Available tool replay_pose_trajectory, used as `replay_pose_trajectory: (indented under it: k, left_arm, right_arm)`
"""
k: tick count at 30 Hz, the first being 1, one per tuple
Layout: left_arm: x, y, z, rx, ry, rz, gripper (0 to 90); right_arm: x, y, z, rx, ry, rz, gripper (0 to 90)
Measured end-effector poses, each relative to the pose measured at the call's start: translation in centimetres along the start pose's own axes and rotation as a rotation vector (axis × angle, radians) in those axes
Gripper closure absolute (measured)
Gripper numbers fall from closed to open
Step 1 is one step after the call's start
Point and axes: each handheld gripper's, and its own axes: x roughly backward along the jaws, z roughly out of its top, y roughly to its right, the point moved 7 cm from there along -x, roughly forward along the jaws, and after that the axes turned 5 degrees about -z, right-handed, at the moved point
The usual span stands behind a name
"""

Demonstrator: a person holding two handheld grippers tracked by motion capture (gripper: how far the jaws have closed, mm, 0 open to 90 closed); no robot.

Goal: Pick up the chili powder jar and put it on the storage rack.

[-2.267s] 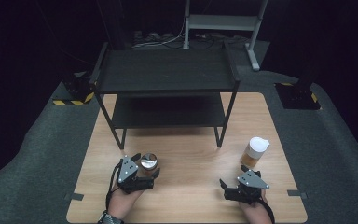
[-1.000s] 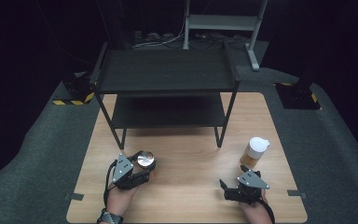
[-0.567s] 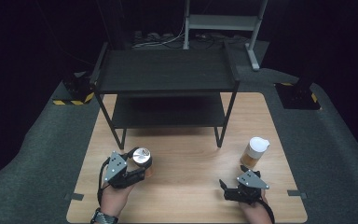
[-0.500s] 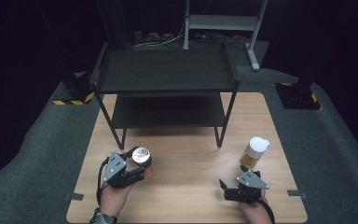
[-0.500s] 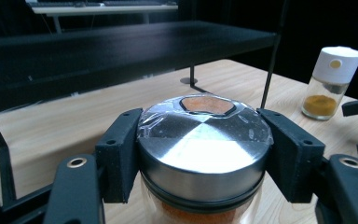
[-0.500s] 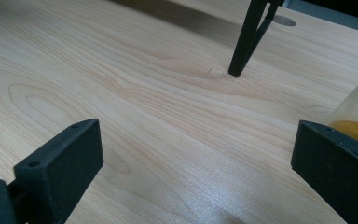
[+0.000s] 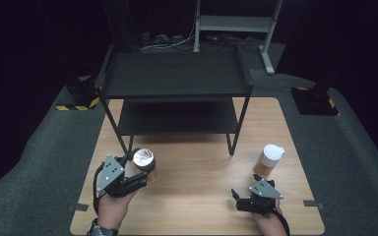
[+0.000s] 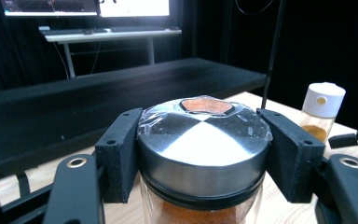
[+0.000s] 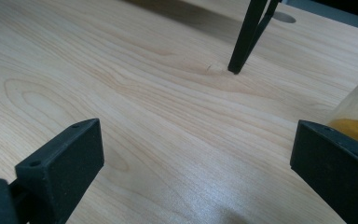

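**Two jars, one on the move**

Left hand-held gripper (image 7: 140, 173) pinches the metal-lidded spice jar (image 8: 203, 140) by its lid and has carried it left and up the tabletop (image 7: 197, 196), closer to the black shelf rack's (image 7: 174, 73) front left leg (likely bound for a shelf). Right of the rack's front right leg stands the white-capped jar (image 7: 269, 160); the right hand-held gripper (image 7: 238, 199) stays spread just below it.

Wooden table (image 7: 197, 196): black two-tier shelf (image 7: 174, 73) stands at rear; white-capped jar (image 7: 268, 161) at right front
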Motion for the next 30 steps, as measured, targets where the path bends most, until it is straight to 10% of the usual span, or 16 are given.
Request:
replay_pose_trajectory:
  k: [30]
  left_arm:
    - [1.3, -1.1, 6.0, -0.026, 0.089, 0.038, 34.6]
  right_arm:
    - [0.0, 0.1, 0.0, -0.006, -0.004, 0.004, 1.7]
